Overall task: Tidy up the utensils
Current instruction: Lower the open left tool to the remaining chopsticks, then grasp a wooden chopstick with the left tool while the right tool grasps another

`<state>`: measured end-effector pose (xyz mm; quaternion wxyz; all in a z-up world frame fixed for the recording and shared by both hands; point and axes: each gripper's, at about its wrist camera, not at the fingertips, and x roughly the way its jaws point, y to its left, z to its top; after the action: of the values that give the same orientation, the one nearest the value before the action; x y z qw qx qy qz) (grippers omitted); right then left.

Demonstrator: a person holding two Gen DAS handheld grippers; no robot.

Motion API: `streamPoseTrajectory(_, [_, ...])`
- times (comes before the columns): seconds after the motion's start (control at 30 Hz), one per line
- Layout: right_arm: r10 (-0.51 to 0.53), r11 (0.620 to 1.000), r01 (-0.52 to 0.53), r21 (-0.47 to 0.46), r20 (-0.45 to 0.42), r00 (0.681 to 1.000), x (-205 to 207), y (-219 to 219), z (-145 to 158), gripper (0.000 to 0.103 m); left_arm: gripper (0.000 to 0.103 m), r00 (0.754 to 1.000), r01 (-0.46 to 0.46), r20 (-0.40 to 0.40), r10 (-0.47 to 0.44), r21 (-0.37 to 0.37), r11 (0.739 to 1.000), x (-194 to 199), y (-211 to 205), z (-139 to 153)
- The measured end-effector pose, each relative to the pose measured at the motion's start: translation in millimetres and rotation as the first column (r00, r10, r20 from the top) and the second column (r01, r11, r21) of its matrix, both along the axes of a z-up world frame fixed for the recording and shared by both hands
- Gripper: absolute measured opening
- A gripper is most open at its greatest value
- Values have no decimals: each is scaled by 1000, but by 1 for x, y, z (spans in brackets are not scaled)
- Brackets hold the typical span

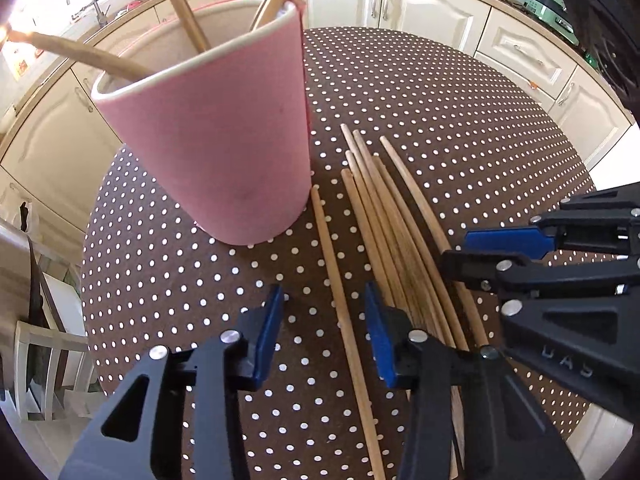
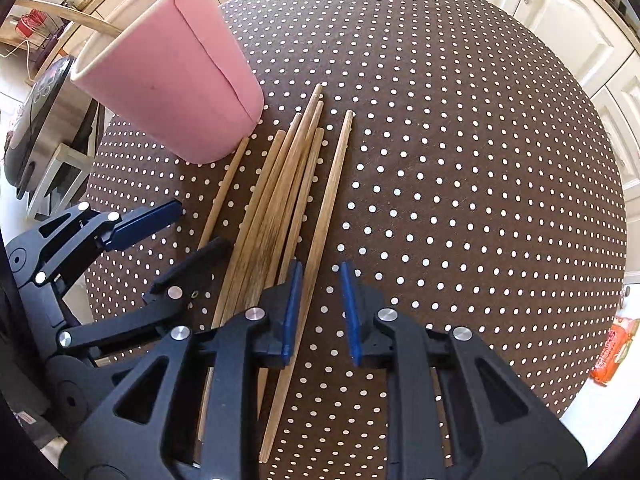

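A pink cup point(image 1: 208, 140) point(image 2: 172, 80) stands on the round dotted table point(image 1: 460, 120) and holds three long wooden utensils point(image 1: 182, 4). Beside it lie several wooden chopsticks point(image 1: 392, 220) point(image 2: 280, 200) in a loose bundle. One single chopstick point(image 1: 336, 280) lies apart on the cup's side and runs between the fingers of my left gripper point(image 1: 324, 332) point(image 2: 188, 236), which is open and not touching it. My right gripper point(image 2: 322, 312) point(image 1: 456, 250) is over the bundle's other edge. The outermost chopstick point(image 2: 330, 208) passes between its jaws close to the left pad, with a gap to the other pad.
White kitchen cabinets point(image 1: 400, 4) ring the table. A white chair point(image 1: 40, 360) stands at the left edge, and a dark appliance point(image 2: 40, 120) sits beyond the cup. An orange packet point(image 2: 612, 352) lies off the table's right edge. Bare tablecloth point(image 2: 460, 160) stretches right of the chopsticks.
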<state>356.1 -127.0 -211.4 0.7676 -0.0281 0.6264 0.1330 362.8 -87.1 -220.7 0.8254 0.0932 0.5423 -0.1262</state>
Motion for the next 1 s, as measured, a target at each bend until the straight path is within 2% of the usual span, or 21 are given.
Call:
streamPoseTrajectory(0.03, [0, 1000, 0, -13, 5, 1000, -1, -4, 2, 13, 32, 1000, -1, 2, 1, -2, 1000, 2, 2, 1])
streamPoseTrajectory(0.1, [10, 997, -8, -75, 27, 1000, -1, 1, 3, 10, 14, 1000, -7, 5, 7, -10, 1000, 4, -2, 1])
streamPoseTrajectory(0.2, [4, 997, -1, -79, 38, 999, -1, 5, 3, 10, 8, 1000, -12, 8, 12, -26, 1000, 3, -1, -2])
streamPoseTrajectory(0.37, [-26, 999, 28, -28, 77, 997, -9, 0, 1, 6, 5, 999, -32, 26, 34, -71, 997, -3, 1, -6])
streamPoseTrajectory(0.47, [-45, 999, 43, 21, 94, 995, -16, -11, 2, 6, 5, 999, -32, 21, 35, -135, 990, -11, 7, -6])
streamPoseTrajectory(0.67, [-81, 989, 59, 132, 167, 983, -36, -38, 20, 6, 5, 992, 30, 125, -5, -200, 979, -33, 6, 18])
streamPoseTrajectory(0.8, [-110, 978, 61, 201, 243, 964, -50, -57, 42, 6, 5, 973, 70, 230, -12, -244, 967, -50, 7, 43])
streamPoseTrajectory(1.0, [-140, 955, 23, 296, 379, 915, -78, -80, 85, 6, 5, 922, 137, 387, -8, -306, 942, -75, 19, 81])
